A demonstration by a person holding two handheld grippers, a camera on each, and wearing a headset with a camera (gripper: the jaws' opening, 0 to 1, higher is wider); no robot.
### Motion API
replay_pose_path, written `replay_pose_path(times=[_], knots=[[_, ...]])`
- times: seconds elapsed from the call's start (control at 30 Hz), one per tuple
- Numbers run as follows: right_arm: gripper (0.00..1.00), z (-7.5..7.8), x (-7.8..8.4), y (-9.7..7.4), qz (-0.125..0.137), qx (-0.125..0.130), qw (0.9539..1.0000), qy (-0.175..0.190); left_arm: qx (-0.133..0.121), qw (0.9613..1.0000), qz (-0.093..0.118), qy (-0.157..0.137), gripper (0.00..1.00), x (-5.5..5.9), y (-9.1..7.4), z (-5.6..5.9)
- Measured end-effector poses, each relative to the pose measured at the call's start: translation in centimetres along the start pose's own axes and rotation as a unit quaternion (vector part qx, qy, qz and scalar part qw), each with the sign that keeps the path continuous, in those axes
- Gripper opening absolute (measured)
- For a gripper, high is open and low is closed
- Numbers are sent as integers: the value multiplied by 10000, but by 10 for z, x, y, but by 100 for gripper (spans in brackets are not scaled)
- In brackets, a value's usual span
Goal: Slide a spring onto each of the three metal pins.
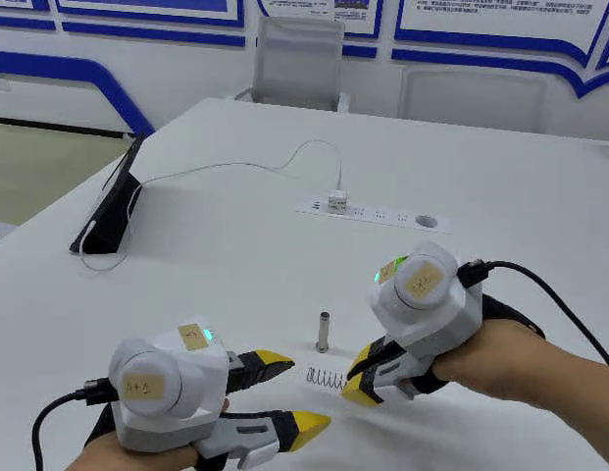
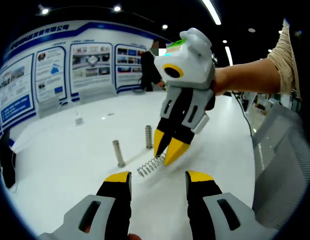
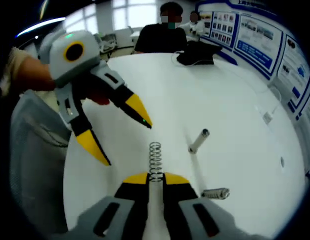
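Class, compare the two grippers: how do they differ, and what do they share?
The left gripper has its fingers apart; the right gripper has them closed. The left gripper holds nothing; the right gripper pinches one end of the spring. Both have white bodies and yellow-tipped black fingers.

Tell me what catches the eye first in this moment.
The right gripper pinches one end of a small spring near the front of the white table, just short of an upright pin. The left gripper hovers open beside it, at the lower left of the head view, jaws pointed toward the spring.
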State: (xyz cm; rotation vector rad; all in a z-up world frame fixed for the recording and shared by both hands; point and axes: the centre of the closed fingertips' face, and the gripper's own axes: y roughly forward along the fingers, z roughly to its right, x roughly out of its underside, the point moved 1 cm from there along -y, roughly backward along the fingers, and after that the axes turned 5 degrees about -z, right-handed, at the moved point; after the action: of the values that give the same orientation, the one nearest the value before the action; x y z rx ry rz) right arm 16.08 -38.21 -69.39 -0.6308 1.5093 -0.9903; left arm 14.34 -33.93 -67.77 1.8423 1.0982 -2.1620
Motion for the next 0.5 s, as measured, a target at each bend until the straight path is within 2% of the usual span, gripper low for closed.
replay_pose_path(times=[0.33, 0.5], knots=[[12, -17, -1, -19, -86, -217, 9987, -458, 131, 9998, -53, 146, 42, 1, 4, 9], [12, -23, -3, -22, -192, -303, 9972, -652, 183, 9994, -42, 274, 38, -2, 5, 13]])
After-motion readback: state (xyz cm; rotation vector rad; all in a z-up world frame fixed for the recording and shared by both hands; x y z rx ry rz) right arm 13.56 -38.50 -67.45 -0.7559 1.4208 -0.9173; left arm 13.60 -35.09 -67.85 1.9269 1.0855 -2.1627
